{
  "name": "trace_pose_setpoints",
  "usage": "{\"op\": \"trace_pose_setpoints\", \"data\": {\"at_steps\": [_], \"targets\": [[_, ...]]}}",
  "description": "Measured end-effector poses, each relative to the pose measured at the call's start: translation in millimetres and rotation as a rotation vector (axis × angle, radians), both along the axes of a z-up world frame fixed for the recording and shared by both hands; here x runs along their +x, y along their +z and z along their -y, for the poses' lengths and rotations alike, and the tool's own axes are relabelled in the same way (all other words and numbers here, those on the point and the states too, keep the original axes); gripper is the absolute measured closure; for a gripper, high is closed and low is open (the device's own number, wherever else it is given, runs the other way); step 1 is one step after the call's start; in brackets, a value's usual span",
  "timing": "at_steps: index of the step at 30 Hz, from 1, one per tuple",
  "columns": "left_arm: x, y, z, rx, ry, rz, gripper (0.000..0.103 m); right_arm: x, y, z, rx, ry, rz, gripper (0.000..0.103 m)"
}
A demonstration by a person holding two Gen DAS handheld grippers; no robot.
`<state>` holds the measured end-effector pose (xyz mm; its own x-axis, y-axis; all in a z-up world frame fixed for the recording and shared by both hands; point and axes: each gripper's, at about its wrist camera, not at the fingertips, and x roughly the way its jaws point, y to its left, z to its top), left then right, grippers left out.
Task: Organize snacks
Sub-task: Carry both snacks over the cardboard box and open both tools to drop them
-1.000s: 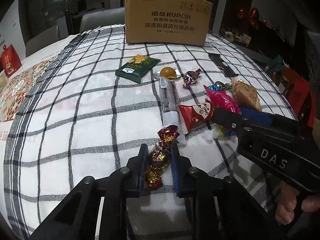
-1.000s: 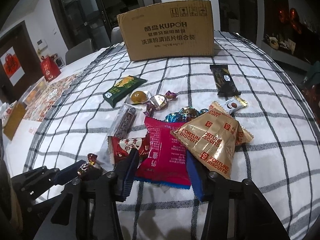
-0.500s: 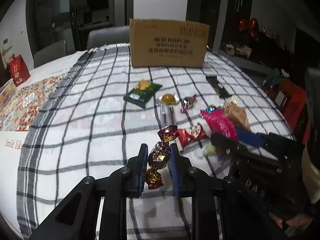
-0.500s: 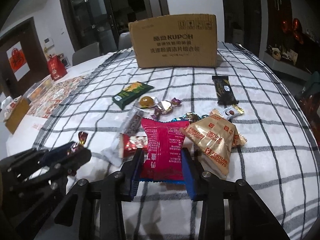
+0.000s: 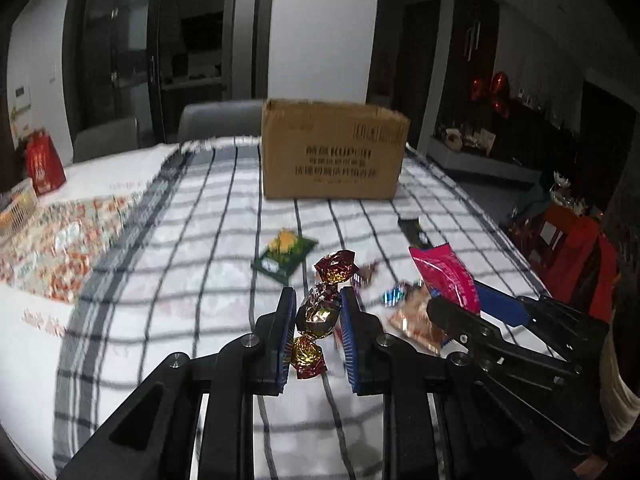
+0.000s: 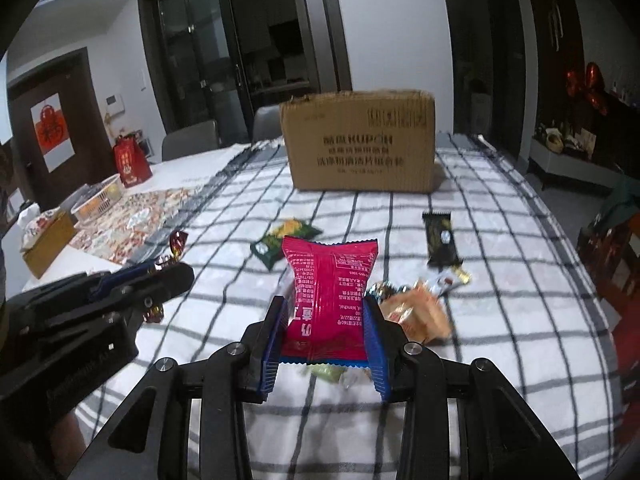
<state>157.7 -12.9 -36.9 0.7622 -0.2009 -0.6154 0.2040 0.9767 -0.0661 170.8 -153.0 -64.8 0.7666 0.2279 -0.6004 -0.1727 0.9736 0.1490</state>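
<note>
The left claw (image 5: 316, 322) pinches a foil-wrapped candy (image 5: 320, 312) across its middle, twisted ends free. The right claw (image 6: 325, 322) squeezes a pink snack packet (image 6: 329, 292) by its sides. Both are held above the checked counter (image 6: 500, 280), probably bound for the cardboard box (image 6: 360, 144) at the far end.
</note>
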Motion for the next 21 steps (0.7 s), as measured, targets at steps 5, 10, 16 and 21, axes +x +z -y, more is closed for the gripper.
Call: {"op": "trace_pose_setpoints", "data": {"at_steps": [5, 10, 16, 21], "targets": [[14, 17, 6, 0.009, -0.012, 0.040, 0.081, 11, 16, 8, 0.012, -0.012, 0.030, 0.065], [41, 34, 5, -0.010, -0.016, 0.048, 0.081, 28, 32, 18, 0.014, -0.040, 0.066, 0.065], [70, 58, 4, 0.003, -0.014, 0.086, 0.081, 58, 61, 24, 0.016, -0.045, 0.112, 0.065], [95, 84, 8, 0.013, -0.029, 0.123, 0.081, 89, 82, 25, 0.026, -0.031, 0.128, 0.065]]}}
